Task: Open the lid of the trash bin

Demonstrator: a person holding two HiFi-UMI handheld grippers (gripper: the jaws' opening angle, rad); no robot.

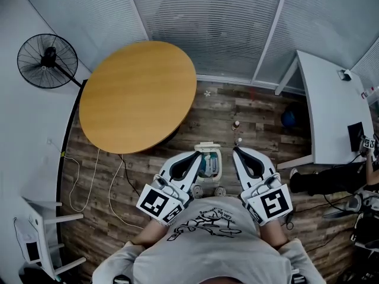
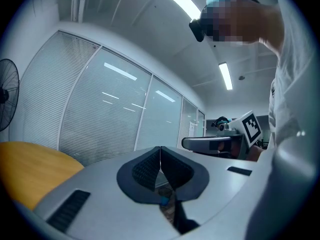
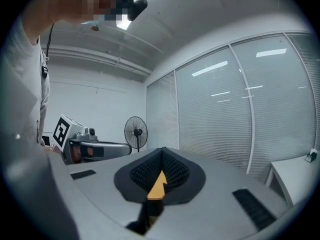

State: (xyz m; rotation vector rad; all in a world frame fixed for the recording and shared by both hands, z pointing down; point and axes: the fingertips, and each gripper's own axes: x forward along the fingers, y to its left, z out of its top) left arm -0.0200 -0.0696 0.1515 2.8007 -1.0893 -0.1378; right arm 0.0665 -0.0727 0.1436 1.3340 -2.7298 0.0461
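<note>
In the head view a small white trash bin stands on the wood floor just in front of the person, and its top shows bluish. I cannot tell how its lid stands. My left gripper hangs over the bin's left edge, my right gripper just off its right side, both held up high and pointing forward. The left gripper has its jaws pressed together with nothing between them. The right gripper is likewise shut and empty. Neither gripper view shows the bin.
A round wooden table stands ahead to the left, with a black floor fan beyond it. At the right is a white desk, with a blue ball beneath it. Cables trail on the floor at the left by a white chair.
</note>
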